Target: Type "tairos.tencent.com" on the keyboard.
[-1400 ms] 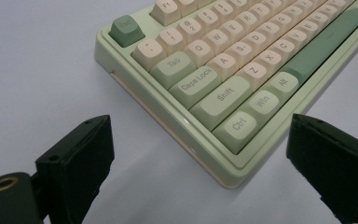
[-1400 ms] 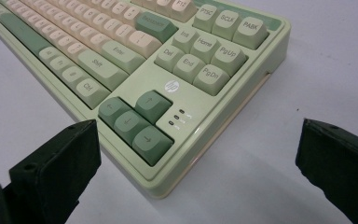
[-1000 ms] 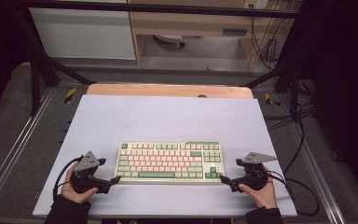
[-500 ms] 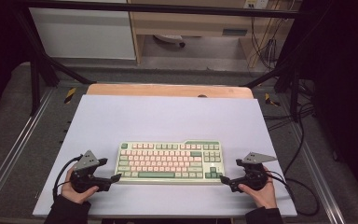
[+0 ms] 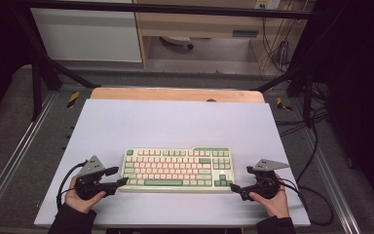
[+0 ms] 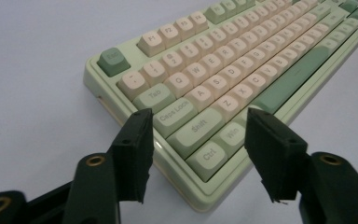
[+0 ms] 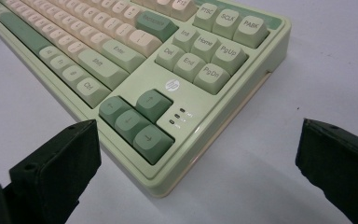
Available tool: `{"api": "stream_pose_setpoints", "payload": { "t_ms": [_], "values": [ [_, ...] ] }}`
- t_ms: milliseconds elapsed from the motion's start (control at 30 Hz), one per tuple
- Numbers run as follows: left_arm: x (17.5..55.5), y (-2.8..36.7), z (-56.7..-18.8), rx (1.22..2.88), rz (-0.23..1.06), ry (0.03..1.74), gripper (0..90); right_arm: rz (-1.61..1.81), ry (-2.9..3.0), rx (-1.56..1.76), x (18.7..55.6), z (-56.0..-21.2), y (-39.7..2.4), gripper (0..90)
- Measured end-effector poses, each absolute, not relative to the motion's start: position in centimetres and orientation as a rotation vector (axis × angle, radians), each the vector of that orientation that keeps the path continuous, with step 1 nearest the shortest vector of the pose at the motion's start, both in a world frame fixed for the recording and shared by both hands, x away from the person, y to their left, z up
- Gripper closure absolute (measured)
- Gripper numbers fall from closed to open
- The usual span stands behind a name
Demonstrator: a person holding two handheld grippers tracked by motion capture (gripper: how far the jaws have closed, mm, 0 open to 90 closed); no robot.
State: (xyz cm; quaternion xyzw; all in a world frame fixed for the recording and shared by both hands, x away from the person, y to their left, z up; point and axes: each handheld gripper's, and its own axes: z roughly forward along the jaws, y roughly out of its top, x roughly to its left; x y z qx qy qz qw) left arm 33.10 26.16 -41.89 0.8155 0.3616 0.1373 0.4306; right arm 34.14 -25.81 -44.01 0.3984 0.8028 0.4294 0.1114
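Note:
A pale green keyboard point(image 5: 177, 169) with cream and green keys lies flat on the white table top point(image 5: 175, 126), near its front edge. My left gripper point(image 5: 119, 176) is at the keyboard's near left corner. In the left gripper view that corner of the keyboard point(image 6: 223, 93) reaches in between the jaws of the left gripper point(image 6: 200, 158). These jaws have just been closing and stand half apart; I cannot tell whether the pads touch it. My right gripper point(image 5: 238, 187) sits at the near right corner of the keyboard point(image 7: 177, 84), and the right gripper point(image 7: 196, 158) stands wide open around that corner.
A wooden strip point(image 5: 175, 94) runs along the table's far edge. Metal rails point(image 5: 14, 156) flank the table, and cables point(image 5: 316, 195) trail at the right. Behind the table stand a white cabinet point(image 5: 87, 34) and a wooden desk point(image 5: 199, 24).
The left gripper's jaws have come closer together around the keyboard's near left corner. The right gripper and the keyboard have stayed where they were.

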Motion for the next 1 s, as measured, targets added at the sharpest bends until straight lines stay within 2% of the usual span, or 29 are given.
{"api": "stream_pose_setpoints", "payload": {
  "t_ms": [67,167,233,267,567,867,1000],
  "values": [
    [33.1,26.0,-41.7,2.025,0.341,0.9,46.8,1.262,2.357,1.17,34.1,-44.0,-25.8,0.6],
    [33.0,25.7,-41.5,2.015,0.349,0.904,54.7,1.261,2.357,1.171,34.1,-44.0,-25.8,0.6],
    [33.0,25.5,-41.4,2.008,0.346,0.907,56.3,1.261,2.357,1.172,34.1,-44.0,-25.8,0.6],
    [33.0,25.4,-41.3,2.011,0.346,0.908,60.2,1.261,2.356,1.175,34.1,-44.0,-25.8,0.6],
    [33.2,24.1,-41.1,2.02,0.341,0.906,76.3,1.258,2.358,1.173,34.1,-44.1,-25.7,0.6],
    [33.4,23.0,-41.1,2.036,0.335,0.894,88.0,1.257,2.359,1.17,34.1,-44.1,-25.7,0.6],
    [33.5,22.3,-41.1,2.046,0.334,0.879,89.9,1.257,2.358,1.173,34.1,-44.1,-25.7,0.6]
  ]
}}
